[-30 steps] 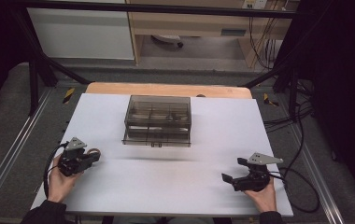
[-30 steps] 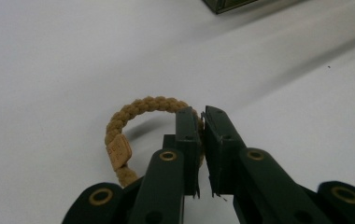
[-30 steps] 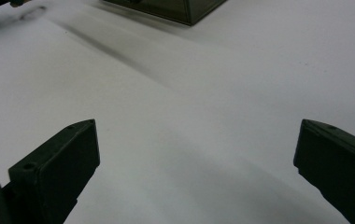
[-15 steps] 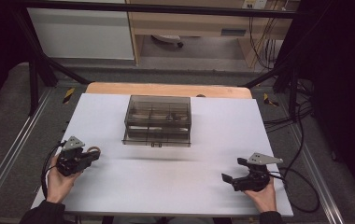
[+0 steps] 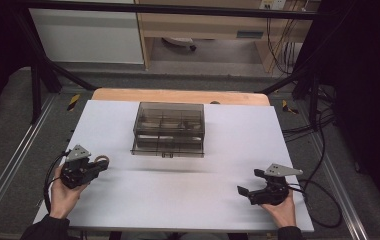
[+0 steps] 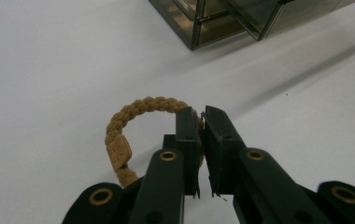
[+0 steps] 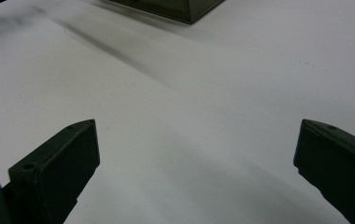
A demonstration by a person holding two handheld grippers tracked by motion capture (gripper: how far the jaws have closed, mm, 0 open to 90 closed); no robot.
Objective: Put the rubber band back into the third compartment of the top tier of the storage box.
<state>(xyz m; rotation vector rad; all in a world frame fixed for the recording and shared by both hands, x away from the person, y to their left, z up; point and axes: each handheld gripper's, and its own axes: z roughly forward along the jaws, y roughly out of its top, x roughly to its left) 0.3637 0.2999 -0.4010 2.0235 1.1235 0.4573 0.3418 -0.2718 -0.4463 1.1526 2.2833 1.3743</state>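
High view overhead, facing forward-down; both gripper views low, close, sharing smoky box [image 5: 168,130] corner.

From my remote seat I saw a white desk [image 5: 128,200] filling the middle of the high view, its wooden edge showing along the far side. A smoky transparent compartment box [image 5: 168,129] sat directly on it, above centre. A braided tan bracelet [image 6: 133,126] lay on the white surface at centre left.
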